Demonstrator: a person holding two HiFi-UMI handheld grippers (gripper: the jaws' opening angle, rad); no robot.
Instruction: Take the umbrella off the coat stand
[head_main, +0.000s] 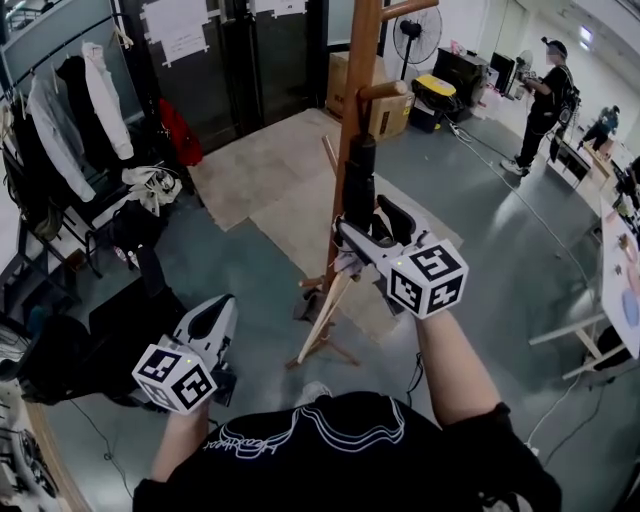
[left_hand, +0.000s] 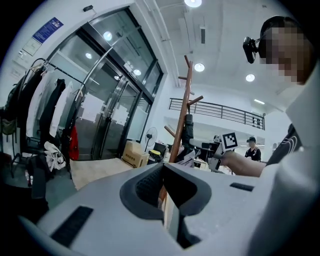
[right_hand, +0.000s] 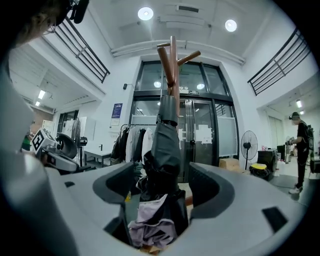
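One folded black fabric umbrella (head_main: 360, 185) hangs upright against the post of one brown wooden coat stand (head_main: 358, 60), its top just beneath a short peg. The canopy is collapsed and creased, with a pale lilac bunch of cloth at its lower end. Two hand-held grippers counted. The right hand-held gripper (right_hand: 162, 185) is released: its jaws stand apart on either side of the umbrella's lower part, not pressing it. The left hand-held gripper (left_hand: 164, 172) is low and well apart from the stand, clenched on nothing, pads meeting.
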